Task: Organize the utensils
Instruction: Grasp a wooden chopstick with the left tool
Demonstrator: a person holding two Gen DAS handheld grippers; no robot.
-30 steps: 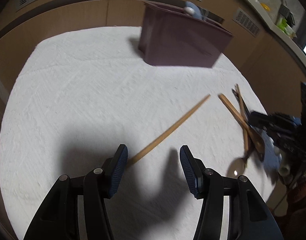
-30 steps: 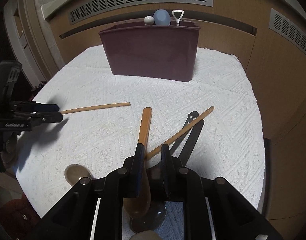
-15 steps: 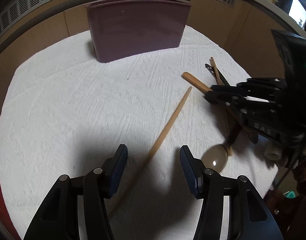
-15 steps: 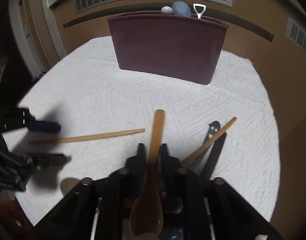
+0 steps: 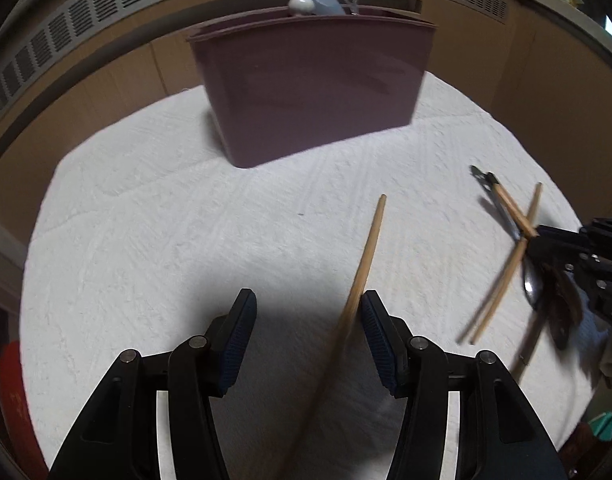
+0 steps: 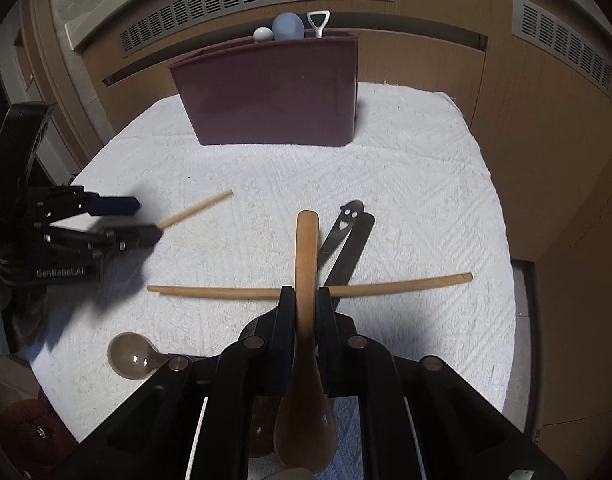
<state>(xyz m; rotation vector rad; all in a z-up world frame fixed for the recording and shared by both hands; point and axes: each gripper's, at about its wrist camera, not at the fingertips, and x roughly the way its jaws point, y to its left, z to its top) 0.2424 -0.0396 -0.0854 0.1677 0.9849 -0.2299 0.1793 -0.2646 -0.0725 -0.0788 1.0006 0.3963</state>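
The right gripper (image 6: 306, 300) is clenched on the wooden spoon (image 6: 306, 320), handle pointing forward toward the maroon holder (image 6: 270, 92), bowl trailing behind the jaws. The left gripper (image 5: 308, 312) is spread wide, one chopstick (image 5: 362, 264) running lengthwise between its pads, touching the right pad (image 5: 376, 332) and aimed roughly at the holder. A second chopstick (image 6: 226, 292) lies crosswise under the spoon on the white cloth (image 6: 406, 200).

Both wrist views low over white cloth (image 5: 146, 240), facing maroon bin (image 6: 270, 92); each sees other tool.
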